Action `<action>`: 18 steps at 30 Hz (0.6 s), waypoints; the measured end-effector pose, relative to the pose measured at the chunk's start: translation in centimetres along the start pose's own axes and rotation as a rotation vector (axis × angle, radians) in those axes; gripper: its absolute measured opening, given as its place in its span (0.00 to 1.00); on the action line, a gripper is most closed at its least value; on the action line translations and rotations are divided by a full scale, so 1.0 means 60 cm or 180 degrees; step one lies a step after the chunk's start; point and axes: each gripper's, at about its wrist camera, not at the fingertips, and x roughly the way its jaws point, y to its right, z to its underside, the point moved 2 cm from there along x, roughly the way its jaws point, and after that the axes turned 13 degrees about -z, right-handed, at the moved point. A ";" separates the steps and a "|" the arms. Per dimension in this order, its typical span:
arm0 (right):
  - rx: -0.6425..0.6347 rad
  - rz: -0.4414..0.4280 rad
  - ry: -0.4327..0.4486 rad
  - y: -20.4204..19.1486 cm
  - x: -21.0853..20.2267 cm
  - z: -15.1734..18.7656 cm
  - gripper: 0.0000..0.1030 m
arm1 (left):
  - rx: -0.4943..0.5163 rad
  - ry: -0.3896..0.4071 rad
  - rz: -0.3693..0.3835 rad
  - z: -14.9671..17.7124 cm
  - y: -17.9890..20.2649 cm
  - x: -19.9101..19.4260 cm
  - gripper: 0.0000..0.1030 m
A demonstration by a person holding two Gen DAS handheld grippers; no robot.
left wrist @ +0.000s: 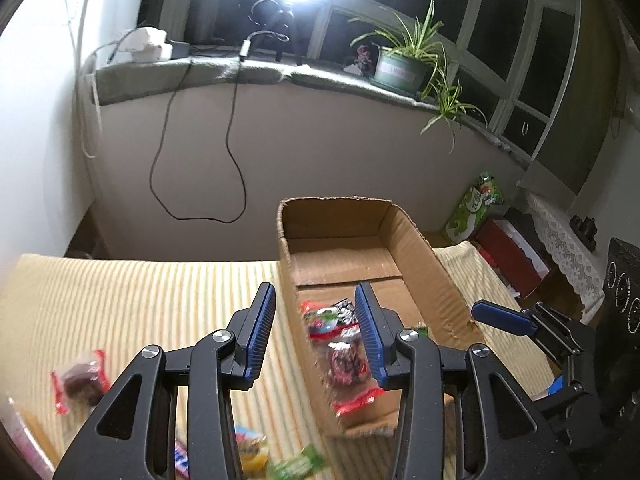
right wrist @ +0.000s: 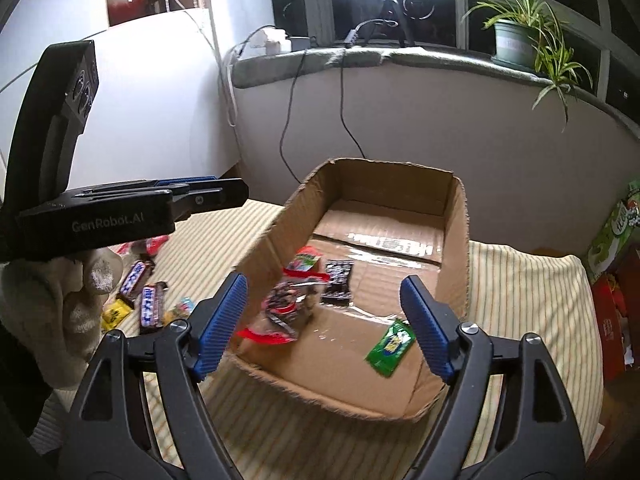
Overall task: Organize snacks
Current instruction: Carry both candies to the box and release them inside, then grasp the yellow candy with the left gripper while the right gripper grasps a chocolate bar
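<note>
The right gripper has its blue ribbed fingers spread wide with nothing between them, above the near end of the open brown cardboard box. The left gripper has its fingers part open and empty too, over the box's left wall.

In the middle of the right wrist frame the box already holds a few snacks: clear red-edged packets, a black sachet and, lower right, a small green packet.

At the left of that frame, brown chocolate bars with white lettering and a yellow wrapper lie on the striped cloth covering the bench. Another red-edged packet sits at the lower left of the left wrist frame.

The sorting looks partly done, with several loose pieces left to box.
</note>
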 end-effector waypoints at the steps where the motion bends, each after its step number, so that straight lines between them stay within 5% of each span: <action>1: -0.0016 -0.0023 0.0005 -0.008 -0.003 0.001 0.79 | -0.0013 0.0013 -0.0012 0.002 -0.006 -0.007 0.39; 18: -0.0353 -0.0445 -0.0121 -0.142 0.013 0.035 0.79 | -0.0446 0.0218 -0.0366 0.086 -0.160 -0.154 0.40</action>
